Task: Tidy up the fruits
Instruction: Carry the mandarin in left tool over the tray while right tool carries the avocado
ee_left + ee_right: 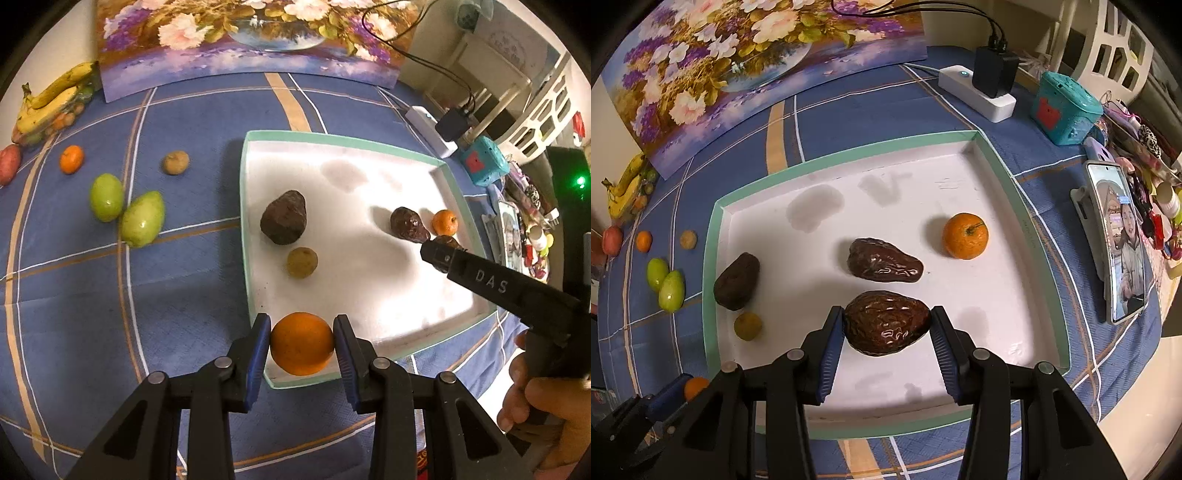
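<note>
My left gripper (302, 345) is shut on an orange (302, 343), held over the near left corner of the white tray with a green rim (244, 221). Above the tray's middle, my right gripper (887, 325) is shut on a wrinkled dark brown avocado (886, 322). Lying in the tray are another glossy brown avocado (882, 260), a dull dark avocado (736, 280), a small mandarin (964, 235) and a small brownish round fruit (747, 325). The right gripper (439, 254) shows in the left wrist view; the left gripper (679, 391) and its orange (695, 387) show at the right view's lower left.
On the blue checked cloth left of the tray lie two green fruits (123, 208), a small mandarin (71, 158), a brownish fruit (176, 162), a red fruit (9, 164) and bananas (51, 101). A flower painting (251, 40) stands behind. Power strip (977, 92), teal box (1065, 107), phone (1117, 240) sit right.
</note>
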Demonstrator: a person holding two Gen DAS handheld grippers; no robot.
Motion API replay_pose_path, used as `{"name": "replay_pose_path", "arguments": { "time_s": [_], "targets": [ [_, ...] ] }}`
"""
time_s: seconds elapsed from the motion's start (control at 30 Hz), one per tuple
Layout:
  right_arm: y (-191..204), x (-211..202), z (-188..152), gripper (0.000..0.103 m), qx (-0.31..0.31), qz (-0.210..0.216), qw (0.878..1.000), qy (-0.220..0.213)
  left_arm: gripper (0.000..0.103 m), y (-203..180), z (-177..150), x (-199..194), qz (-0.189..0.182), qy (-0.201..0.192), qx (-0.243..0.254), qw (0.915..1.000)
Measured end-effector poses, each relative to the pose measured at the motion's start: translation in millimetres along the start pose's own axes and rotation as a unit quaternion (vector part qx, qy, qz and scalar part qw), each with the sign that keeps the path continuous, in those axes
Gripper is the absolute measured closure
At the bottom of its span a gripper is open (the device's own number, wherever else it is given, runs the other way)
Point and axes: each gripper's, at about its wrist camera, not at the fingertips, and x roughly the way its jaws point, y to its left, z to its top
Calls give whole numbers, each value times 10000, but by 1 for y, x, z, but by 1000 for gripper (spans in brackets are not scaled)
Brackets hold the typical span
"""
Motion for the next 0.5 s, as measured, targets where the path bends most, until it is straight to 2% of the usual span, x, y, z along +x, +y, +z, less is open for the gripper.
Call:
{"name": "replay_pose_path", "arguments": {
  "time_s": [0.5],
  "targets": [
    [0, 11, 1, 54, -24, 9, 9999, 145, 66, -8, -2, 27, 149, 286, 133, 9994]
  ]
}}
